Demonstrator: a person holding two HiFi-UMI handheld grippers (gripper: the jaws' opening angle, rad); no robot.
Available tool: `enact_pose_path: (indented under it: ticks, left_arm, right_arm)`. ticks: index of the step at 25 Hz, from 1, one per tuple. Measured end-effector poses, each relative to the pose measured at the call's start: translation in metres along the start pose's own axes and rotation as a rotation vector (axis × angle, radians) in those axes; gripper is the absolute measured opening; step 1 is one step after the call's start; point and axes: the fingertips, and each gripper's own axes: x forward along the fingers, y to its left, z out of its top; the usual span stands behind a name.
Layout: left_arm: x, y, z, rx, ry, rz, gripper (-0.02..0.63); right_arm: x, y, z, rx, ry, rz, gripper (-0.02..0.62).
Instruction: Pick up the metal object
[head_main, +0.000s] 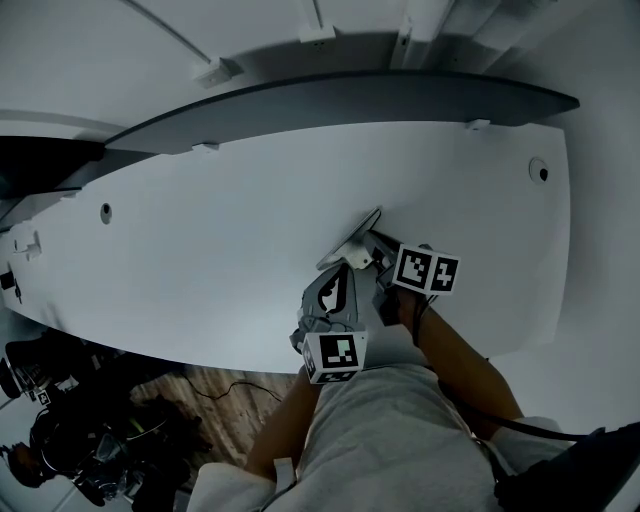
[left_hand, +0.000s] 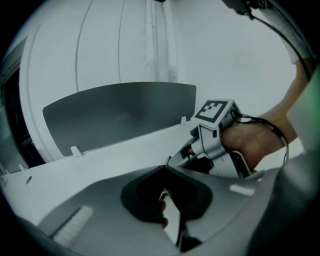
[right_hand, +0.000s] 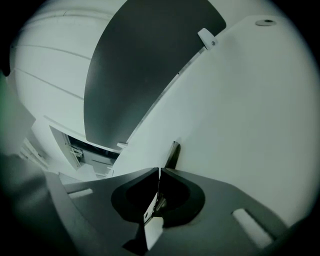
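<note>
My left gripper (left_hand: 164, 169) tilts downward at head-view centre, jaws together. My right gripper (right_hand: 159, 173), just right of it, pinches the plate (right_hand: 172, 152).

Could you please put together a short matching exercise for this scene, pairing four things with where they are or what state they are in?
Things:
1. metal object
2. dark grey panel
3. table
4. left hand-held gripper

Places or states:
A. white, with small round holes
B. stands along the table's far edge
C. jaws together
D. pinched in the right hand-held gripper, sticking out past its tips

Pairs: 1-D, 2-B, 3-A, 4-C
</note>
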Motion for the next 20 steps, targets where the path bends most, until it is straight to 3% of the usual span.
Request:
enact_pose_path:
  ticks: [9, 15, 18, 20]
  left_arm:
    - [0.000, 0.009, -0.026, -0.005, 0.056, 0.027, 0.000]
    - [-0.008, 0.011, -0.039, -0.122, 0.083, 0.025, 0.000]
    - [-0.008, 0.011, -0.044, -0.109, 0.097, 0.033, 0.000]
    - [-0.006, 0.008, -0.047, -0.055, 0.113, 0.036, 0.000]
  right_arm:
    - [-0.004, 0.008, 0.007, -0.084, -0.032, 0.023, -0.002]
    - [-0.012, 0.013, 0.008, -0.128, -0.039, 0.012, -0.002]
    - [-0.015, 0.011, 0.007, -0.121, -0.038, 0.009, -0.002]
    - [-0.016, 0.011, 0.006, -0.123, -0.039, 0.008, -0.002]
